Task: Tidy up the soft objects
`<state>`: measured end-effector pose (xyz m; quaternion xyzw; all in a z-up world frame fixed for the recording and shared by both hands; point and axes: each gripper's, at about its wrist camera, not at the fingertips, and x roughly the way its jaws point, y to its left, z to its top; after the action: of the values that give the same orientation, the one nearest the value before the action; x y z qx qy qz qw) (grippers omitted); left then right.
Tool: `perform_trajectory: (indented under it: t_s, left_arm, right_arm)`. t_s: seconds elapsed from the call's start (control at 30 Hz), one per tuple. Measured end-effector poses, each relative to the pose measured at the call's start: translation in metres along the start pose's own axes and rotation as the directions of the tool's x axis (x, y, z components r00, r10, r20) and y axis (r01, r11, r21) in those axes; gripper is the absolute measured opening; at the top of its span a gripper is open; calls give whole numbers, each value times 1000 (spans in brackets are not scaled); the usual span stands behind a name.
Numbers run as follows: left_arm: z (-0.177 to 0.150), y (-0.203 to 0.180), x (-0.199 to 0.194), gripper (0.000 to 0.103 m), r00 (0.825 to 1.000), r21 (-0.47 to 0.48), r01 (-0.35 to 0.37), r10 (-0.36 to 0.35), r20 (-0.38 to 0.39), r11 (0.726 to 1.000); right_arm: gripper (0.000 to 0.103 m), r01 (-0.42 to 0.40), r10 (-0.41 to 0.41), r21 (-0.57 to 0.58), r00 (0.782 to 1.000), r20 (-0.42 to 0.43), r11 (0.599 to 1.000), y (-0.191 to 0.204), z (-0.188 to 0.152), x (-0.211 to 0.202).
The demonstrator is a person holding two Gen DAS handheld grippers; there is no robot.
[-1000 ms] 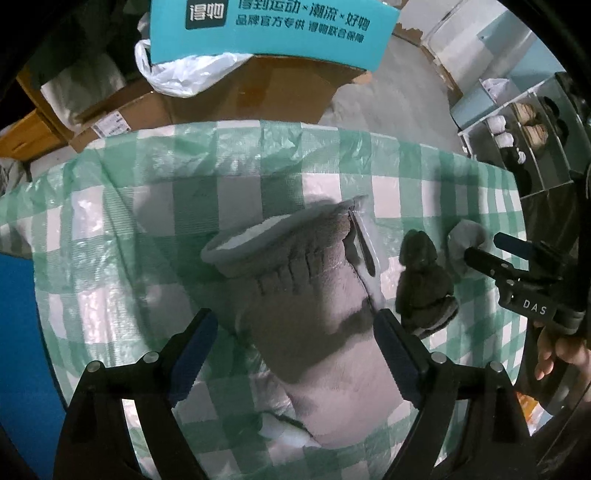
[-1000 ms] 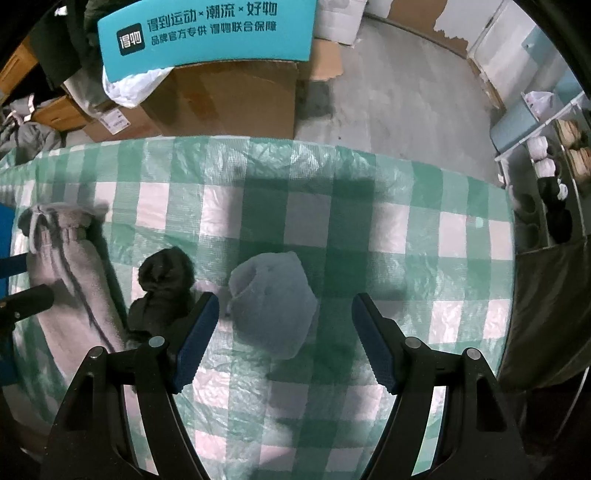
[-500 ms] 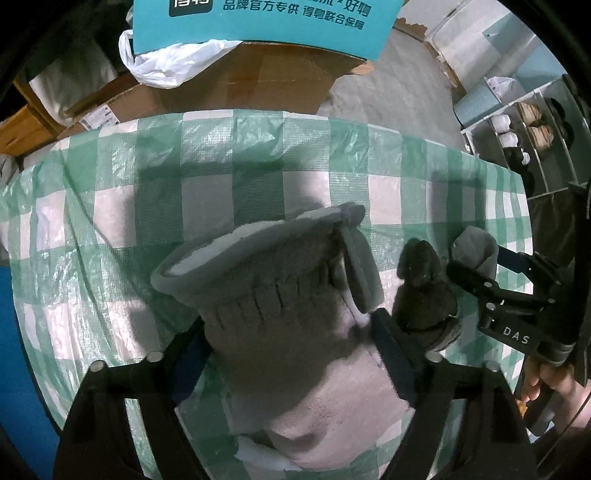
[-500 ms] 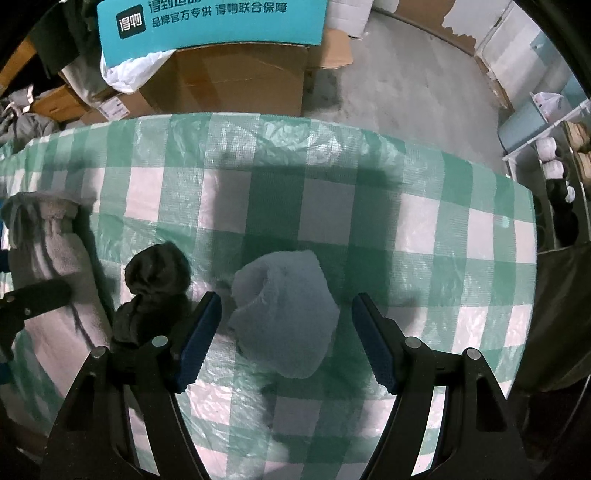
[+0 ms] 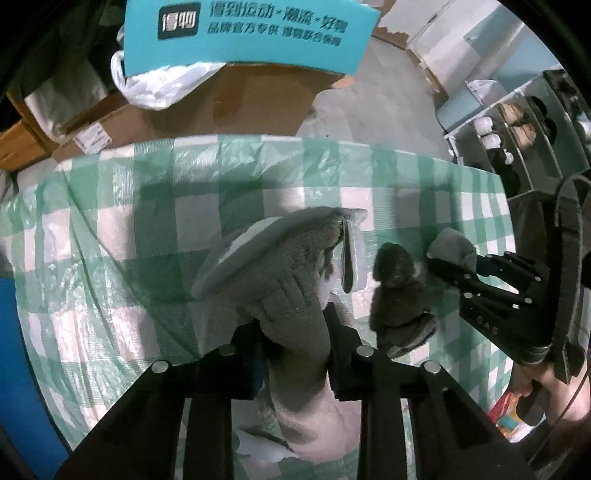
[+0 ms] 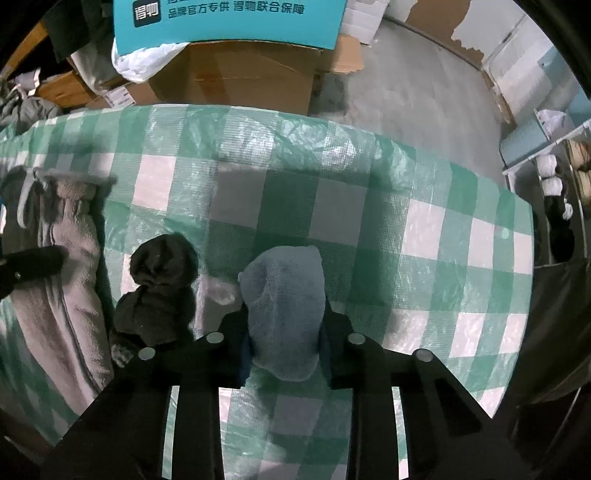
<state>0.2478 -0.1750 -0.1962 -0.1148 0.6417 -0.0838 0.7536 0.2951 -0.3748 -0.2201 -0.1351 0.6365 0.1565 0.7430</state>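
Left hand-held gripper (image 5: 293, 332) was clamped on the grey fleece garment (image 5: 295, 280), fingers pinching the fabric just below its ribbed waistband. Waistband end with its drawstring stuck up past the fingers, toward the table's far edge; the rest trailed back under the gripper toward the near edge. In the right wrist view the same garment (image 6: 70, 277) lay along the left side of the table, one black finger (image 6: 33, 264) of the left gripper across it.

Right hand-held gripper (image 6: 284, 332) was clamped on the light blue-grey sock (image 6: 286, 295), bunched between the fingers, rounded end pointing to the far edge. It sat roughly mid-table, nearer the near edge. From the left wrist view the sock (image 5: 452, 247) showed at the tip of the right gripper (image 5: 461, 269), toward the right side of the table.

Dark fuzzy sock (image 6: 159, 284) lay between the garment and the light sock, just beside both, in neither gripper. Can't tell if it touched either one.

Table was covered with a green-and-white checked plastic cloth (image 6: 369, 221). Past the far edge: cardboard boxes (image 6: 236, 77), a teal sign with Chinese text (image 6: 229, 18), and a white plastic bag (image 6: 144, 62).
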Motion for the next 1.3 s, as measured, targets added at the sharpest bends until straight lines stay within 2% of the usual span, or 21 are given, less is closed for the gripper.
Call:
perform_trajectory:
  t_s: [0.3,0.63,0.93,1.17,1.3]
  left_arm:
    - [-3,-10,-31,25,997,33,17,-19,77,999]
    - [-10,-33,-75,25,982,133,-32,6,187,991]
    - [-22,-36,-110,25,971,151,4,-40,237,988]
    - [-37,-35,-135,25,961,177,-11,-39,272,984]
    - [-45,-33,-146,25,955,190,-44,-15,295,981]
  right_arm:
    - [23,4,-4,-16,999,39,1000,8,-1,-20]
    - [23,5,-1,-33,994,114,999,20,-9,-60]
    - [23,-32,33,-11,983,179,999,26,-21,-102]
    - [23,-37,41,-21,975,216,999,34,-31,-123]
    - [23,-32,38,-30,973,228,999,39,-34,-132]
